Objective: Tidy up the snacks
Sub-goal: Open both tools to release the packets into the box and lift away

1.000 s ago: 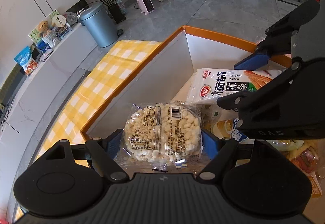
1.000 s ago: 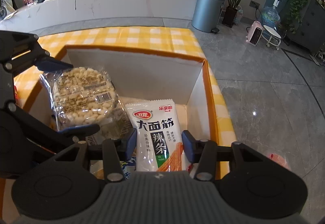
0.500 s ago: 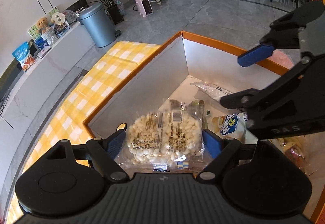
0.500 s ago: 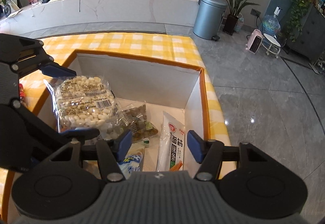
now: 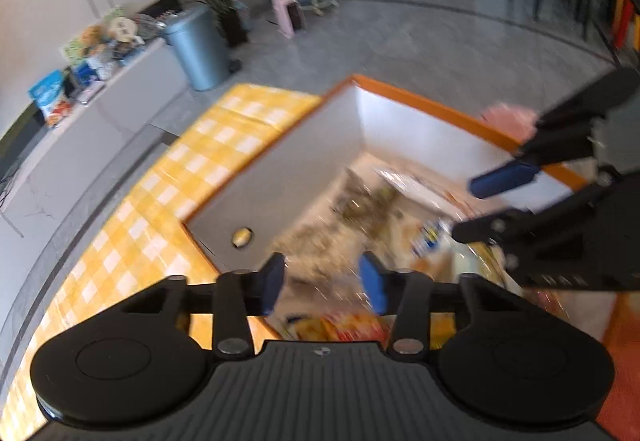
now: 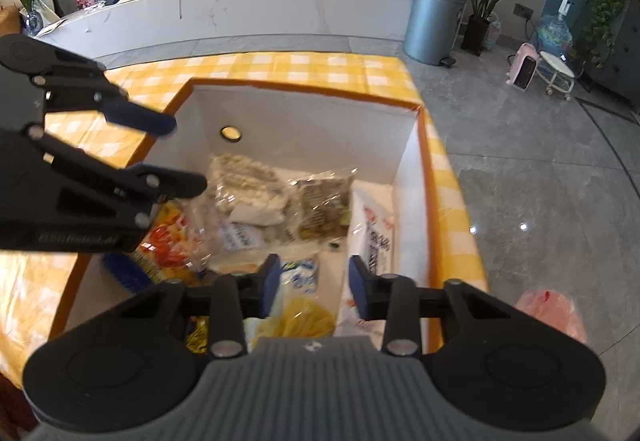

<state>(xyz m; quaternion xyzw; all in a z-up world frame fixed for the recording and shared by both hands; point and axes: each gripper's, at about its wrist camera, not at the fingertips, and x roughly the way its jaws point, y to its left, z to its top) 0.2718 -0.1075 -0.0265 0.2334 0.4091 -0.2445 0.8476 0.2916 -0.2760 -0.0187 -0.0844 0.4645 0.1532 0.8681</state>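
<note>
Box point(image 6: 304, 145) white inside, orange rim; tablecloth point(image 6: 280, 67) yellow-white check; fingers point(image 6: 272, 279) blue; bin point(image 6: 432, 21) grey-blue.

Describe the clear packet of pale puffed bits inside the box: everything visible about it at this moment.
The puffed snack packet is a clear, crinkled plastic bag filled with pale cream nuggets and carrying a printed label. It lies roughly flat in the far left part of the orange-rimmed box, near the white back wall. Its right edge meets a darker clear packet, and more wrappers lie against its near side. Neither gripper holds it; the left gripper hangs open above it. In the left wrist view it is too blurred to read.
</note>
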